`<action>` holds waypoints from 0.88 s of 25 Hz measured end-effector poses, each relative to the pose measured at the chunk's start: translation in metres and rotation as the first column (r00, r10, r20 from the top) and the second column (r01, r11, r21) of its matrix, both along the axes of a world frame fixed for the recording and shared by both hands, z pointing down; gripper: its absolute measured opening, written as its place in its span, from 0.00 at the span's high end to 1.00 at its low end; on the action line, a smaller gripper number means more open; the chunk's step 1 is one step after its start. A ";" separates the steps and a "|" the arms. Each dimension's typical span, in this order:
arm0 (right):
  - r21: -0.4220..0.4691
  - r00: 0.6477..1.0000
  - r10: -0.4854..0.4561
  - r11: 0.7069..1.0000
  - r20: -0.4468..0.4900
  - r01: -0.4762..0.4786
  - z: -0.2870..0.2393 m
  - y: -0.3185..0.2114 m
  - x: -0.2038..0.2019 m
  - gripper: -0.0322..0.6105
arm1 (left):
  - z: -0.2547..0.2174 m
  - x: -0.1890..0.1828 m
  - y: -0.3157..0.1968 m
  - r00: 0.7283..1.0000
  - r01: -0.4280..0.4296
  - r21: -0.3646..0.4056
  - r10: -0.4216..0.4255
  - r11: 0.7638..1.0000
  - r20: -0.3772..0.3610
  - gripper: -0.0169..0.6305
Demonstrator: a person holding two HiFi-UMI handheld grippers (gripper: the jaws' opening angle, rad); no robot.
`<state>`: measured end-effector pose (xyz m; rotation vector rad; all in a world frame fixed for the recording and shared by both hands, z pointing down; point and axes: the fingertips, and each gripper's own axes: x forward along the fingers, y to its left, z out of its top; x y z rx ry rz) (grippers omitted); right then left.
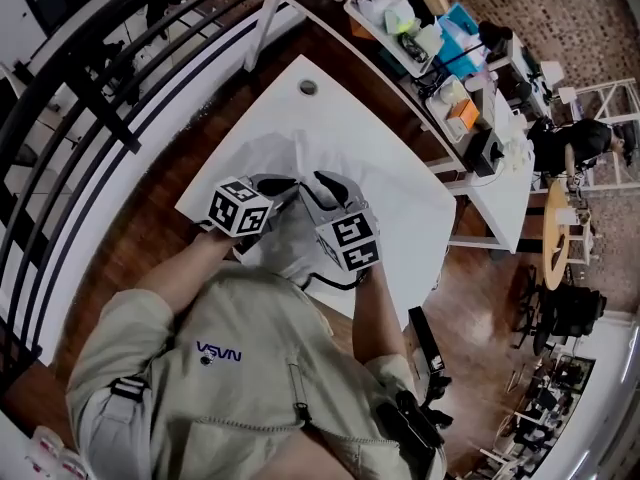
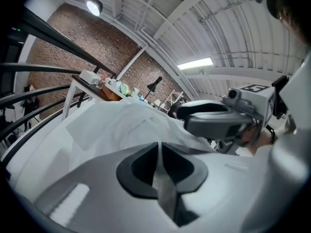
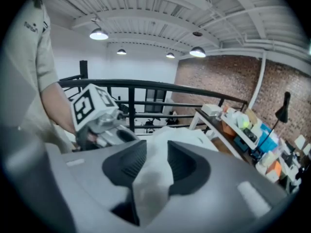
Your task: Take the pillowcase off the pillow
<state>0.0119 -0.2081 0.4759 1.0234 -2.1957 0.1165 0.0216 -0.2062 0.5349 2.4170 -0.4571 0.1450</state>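
Observation:
The pillow in its white pillowcase (image 1: 285,158) lies on the white table (image 1: 410,203), its near end bunched up at the table's front edge between my two grippers. My left gripper (image 1: 283,185) is shut on a thin fold of the pillowcase (image 2: 121,125), which runs down between its pads (image 2: 146,166). My right gripper (image 1: 328,186) stands close beside it with jaws apart. A puffy bunch of the white cloth (image 3: 155,169) sits loosely in its gap. The right gripper (image 2: 218,118) also shows in the left gripper view, and the left gripper's marker cube (image 3: 90,106) in the right gripper view.
A black railing (image 1: 90,88) runs along the left, beyond the table. A cluttered desk (image 1: 440,48) and another white desk (image 1: 510,178) stand at the back right. The floor (image 1: 150,218) around the table is wood. A small round hole (image 1: 308,87) is near the table's far corner.

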 end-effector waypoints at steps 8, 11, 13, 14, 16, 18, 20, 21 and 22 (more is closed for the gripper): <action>-0.021 0.967 0.102 0.994 -0.232 -0.110 0.015 -0.041 0.018 0.77 | -0.017 0.000 0.021 0.998 -0.061 0.119 0.058 0.991 0.031 0.93; 0.046 0.958 0.161 0.987 -0.237 -0.154 0.004 -0.050 0.030 0.94 | -0.020 -0.006 0.027 0.998 -0.070 0.150 0.067 0.986 0.023 0.94; 0.080 0.956 0.193 0.981 -0.223 -0.179 -0.001 -0.055 0.038 0.94 | -0.023 -0.011 0.033 0.997 -0.078 0.171 0.076 0.982 0.017 0.94; 0.091 0.953 0.212 0.976 -0.217 -0.196 -0.003 -0.057 0.043 0.94 | -0.025 -0.013 0.036 0.996 -0.084 0.179 0.083 0.980 0.013 0.94; 0.116 0.944 0.251 0.966 -0.213 -0.231 -0.008 -0.061 0.052 0.94 | -0.029 -0.013 0.044 0.995 -0.103 0.193 0.104 0.976 0.004 0.94; 0.147 0.932 0.291 0.953 -0.216 -0.264 -0.015 -0.066 0.063 0.94 | -0.032 -0.012 0.054 0.991 -0.130 0.209 0.133 0.969 0.002 0.94; 0.162 0.925 0.320 0.943 -0.205 -0.290 -0.019 -0.072 0.073 0.94 | -0.035 -0.011 0.062 0.988 -0.149 0.219 0.153 0.964 -0.003 0.94; 0.161 0.922 0.331 0.939 -0.200 -0.302 -0.018 -0.074 0.077 0.94 | -0.036 -0.012 0.064 0.988 -0.152 0.221 0.157 0.963 -0.007 0.94; 0.158 0.917 0.345 0.935 -0.201 -0.317 -0.016 -0.075 0.082 0.94 | -0.037 -0.012 0.065 0.987 -0.154 0.220 0.161 0.963 -0.010 0.94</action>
